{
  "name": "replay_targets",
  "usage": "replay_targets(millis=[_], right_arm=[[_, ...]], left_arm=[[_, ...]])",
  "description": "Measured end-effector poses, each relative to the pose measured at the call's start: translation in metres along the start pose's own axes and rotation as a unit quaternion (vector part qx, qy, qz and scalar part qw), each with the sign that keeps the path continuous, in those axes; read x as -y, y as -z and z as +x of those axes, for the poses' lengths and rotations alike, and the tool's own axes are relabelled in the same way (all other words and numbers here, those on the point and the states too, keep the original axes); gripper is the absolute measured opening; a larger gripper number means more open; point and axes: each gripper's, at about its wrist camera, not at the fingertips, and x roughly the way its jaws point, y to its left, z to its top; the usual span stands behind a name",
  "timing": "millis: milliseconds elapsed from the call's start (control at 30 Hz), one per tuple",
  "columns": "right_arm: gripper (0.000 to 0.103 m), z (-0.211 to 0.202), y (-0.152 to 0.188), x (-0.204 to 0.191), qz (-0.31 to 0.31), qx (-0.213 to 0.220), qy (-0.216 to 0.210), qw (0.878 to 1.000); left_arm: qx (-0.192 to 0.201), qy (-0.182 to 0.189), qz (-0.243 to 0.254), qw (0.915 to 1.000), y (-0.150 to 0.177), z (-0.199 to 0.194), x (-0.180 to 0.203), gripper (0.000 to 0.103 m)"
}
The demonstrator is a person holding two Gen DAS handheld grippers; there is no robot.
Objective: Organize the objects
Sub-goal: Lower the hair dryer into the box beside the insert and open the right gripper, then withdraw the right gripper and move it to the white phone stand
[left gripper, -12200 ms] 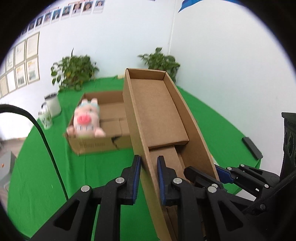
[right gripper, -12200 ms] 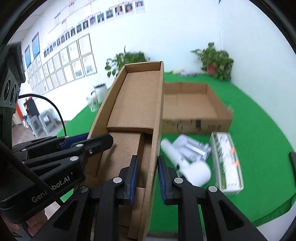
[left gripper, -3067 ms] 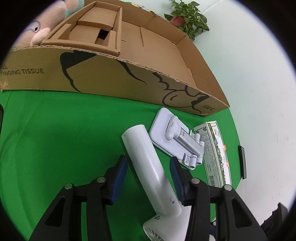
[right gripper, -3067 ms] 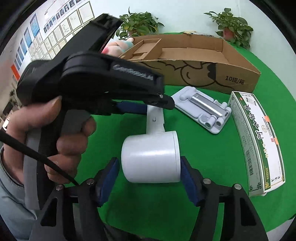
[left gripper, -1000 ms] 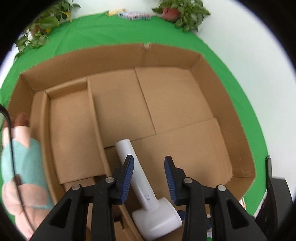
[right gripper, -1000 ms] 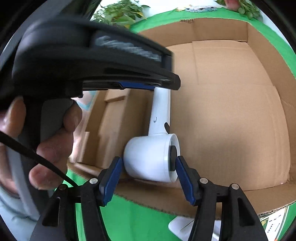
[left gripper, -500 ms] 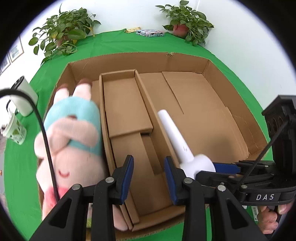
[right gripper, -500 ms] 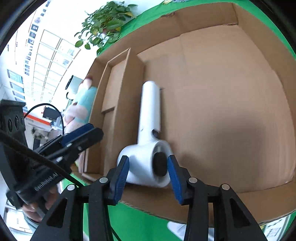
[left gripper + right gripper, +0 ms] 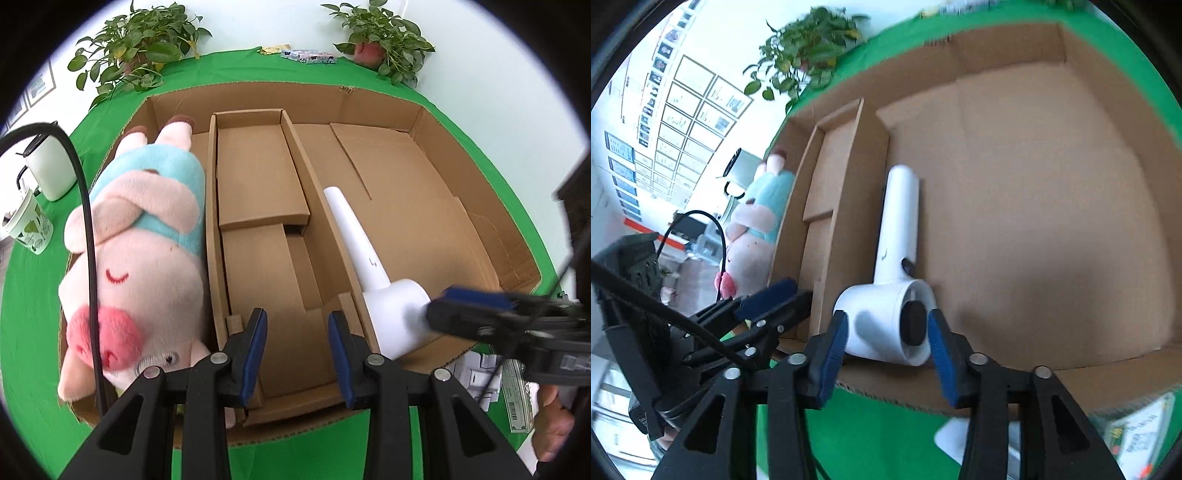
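The right hand-held gripper, jaws opening, straddles the white hair dryer lying in the cardboard box; the left hand-held gripper hangs narrow and empty.

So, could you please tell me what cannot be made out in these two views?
- Left wrist: the hair dryer head's far end, hidden behind the right gripper, whose jaws are opening.
- Left wrist: the plush pig partly crossed by a black cable.
- Right wrist: the printed box, blurred and cut off by the edge.
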Motion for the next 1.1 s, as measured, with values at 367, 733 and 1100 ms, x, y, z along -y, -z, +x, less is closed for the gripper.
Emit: replay_targets(millis=[367, 733, 1100], right_arm=[[0.095, -0.084, 0.098, -0.031, -0.196, 0.178, 0.163, 0.950], [0.100, -0.057, 0.140, 0.015, -0.237, 0.135, 0.117, 0.955], [0.080, -0.025, 0.155, 0.010, -0.255, 0.051, 0.139, 0.955]], left_arm=[[-0.015, 0.013, -0.048, 0.9987, 0.013, -0.007, -0.002, 0.033], [0.142, -0.057, -0.004, 0.9882, 0.074, -0.087, 0.021, 0.057], [0.191, -0.067, -0.035, 0.9788, 0.138, -0.100, 0.016, 0.062]])
